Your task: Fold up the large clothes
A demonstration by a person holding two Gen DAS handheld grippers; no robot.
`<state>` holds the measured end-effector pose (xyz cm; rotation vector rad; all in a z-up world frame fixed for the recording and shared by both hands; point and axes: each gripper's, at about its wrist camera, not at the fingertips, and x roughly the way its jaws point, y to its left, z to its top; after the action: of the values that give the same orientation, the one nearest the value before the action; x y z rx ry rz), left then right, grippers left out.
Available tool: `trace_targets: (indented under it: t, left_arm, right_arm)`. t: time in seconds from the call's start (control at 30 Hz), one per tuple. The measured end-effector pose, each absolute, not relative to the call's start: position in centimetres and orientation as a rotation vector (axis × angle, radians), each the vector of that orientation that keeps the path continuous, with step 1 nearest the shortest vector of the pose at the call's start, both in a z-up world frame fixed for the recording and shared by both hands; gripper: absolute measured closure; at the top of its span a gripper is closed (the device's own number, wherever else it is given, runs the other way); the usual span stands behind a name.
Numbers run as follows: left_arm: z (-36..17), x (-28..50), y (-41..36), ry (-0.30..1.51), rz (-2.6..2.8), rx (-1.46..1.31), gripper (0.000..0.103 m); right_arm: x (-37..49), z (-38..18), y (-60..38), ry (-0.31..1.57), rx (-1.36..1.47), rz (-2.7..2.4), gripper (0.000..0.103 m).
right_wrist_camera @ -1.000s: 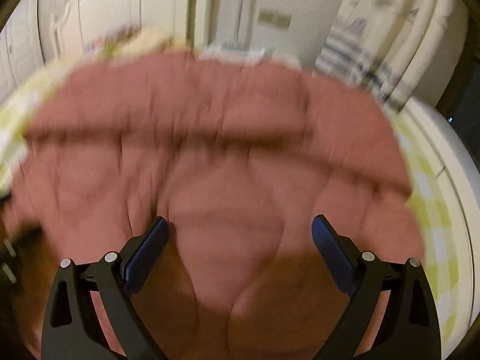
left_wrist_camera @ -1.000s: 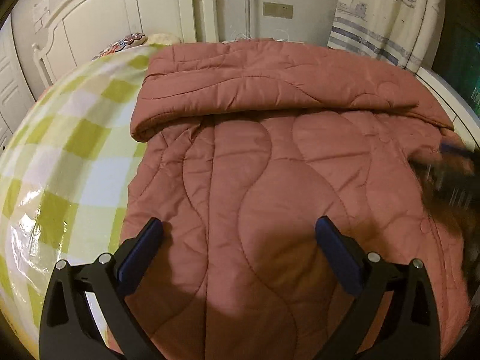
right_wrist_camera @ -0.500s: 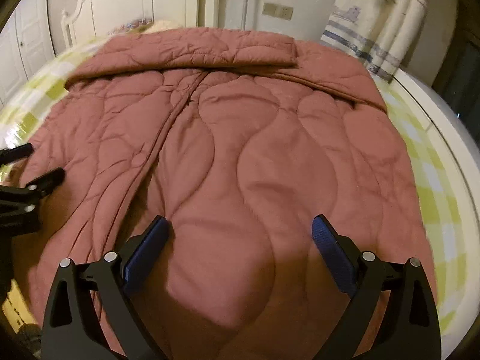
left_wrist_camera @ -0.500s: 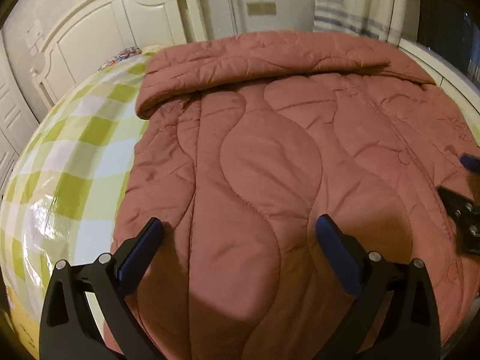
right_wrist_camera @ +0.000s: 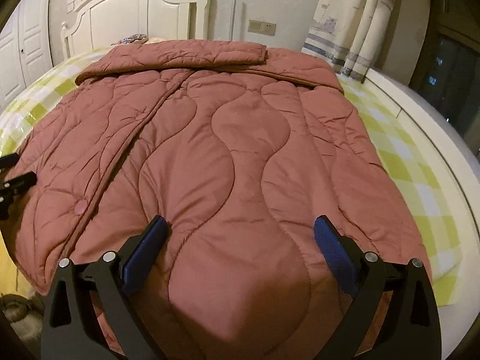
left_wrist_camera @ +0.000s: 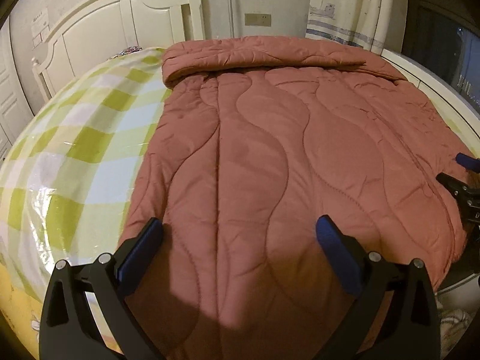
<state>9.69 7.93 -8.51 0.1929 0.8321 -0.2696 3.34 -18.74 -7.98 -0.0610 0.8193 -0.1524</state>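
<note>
The big pink puffy coat (left_wrist_camera: 270,156) lies flat on the bed, front side up, with its bottom edge close to the cameras; a line runs down its front with a round snap button (right_wrist_camera: 80,207) beside it; at the far end, near the headboard, both sleeves (right_wrist_camera: 186,55) are already folded across the top, one over the other; so the sleeve step looks done, and the body is not yet folded.

The left gripper (left_wrist_camera: 240,243) hangs just above the coat's near left part; its blue fingers (left_wrist_camera: 141,249) are spread wide and hold nothing; the right gripper (right_wrist_camera: 240,240) hangs over the near right part, its fingers (right_wrist_camera: 333,249) also spread wide with nothing between them; each one can be seen at the edge of the other's view, so they are side by side above the bottom edge.

I think the next move is to grab the bottom edge, one gripper near each corner, then lift it and carry it up toward the sleeves; the coat is thick and slippery-looking, so each bite must take both layers well, and both sides should rise together or the fold will go crooked.

Under the coat is a green and white checked sheet (left_wrist_camera: 84,138); behind it stand a white headboard (left_wrist_camera: 120,21) and a curtain (right_wrist_camera: 354,24).
</note>
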Motion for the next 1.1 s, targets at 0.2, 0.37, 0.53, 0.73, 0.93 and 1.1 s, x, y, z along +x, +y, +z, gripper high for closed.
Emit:
trace_targets:
  t: [0.2, 0.37, 0.53, 0.73, 0.93, 1.1]
  left_arm:
    - [-8.7, 9.7, 8.1, 0.836, -0.262, 0.184, 0.002]
    - [-8.2, 9.9, 9.3, 0.821, -0.24, 0.135, 0.002]
    - [-8.3, 10.9, 12.3, 0.836, -0.186, 0.004, 0.002]
    - [-9.1, 10.7, 12.6, 0.86, -0.19, 0.005, 0.002]
    - [-8.8, 9.6, 11.7, 0.845, -0.241, 0.025, 0.01]
    - [-8.7, 9.1, 11.3, 0.838, -0.253, 0.03, 0.017]
  right_arm:
    - [1.6, -8.5, -19.2, 0.775, -0.011, -0.139, 0.008]
    - [0.1, -7.0, -21.2, 0.721, 0.059, -0.137, 0.008]
    - [-0.4, -6.6, -26.4, 0.735, 0.131, -0.317, 0.008]
    - [-0.6, -8.0, -29.2, 0.78, 0.194, -0.358, 0.006]
    - [-1.5, -8.5, -29.8, 0.724, 0.227, -0.269, 0.008]
    - [-2.2, -8.3, -29.0, 0.69, 0.199, -0.216, 0.025]
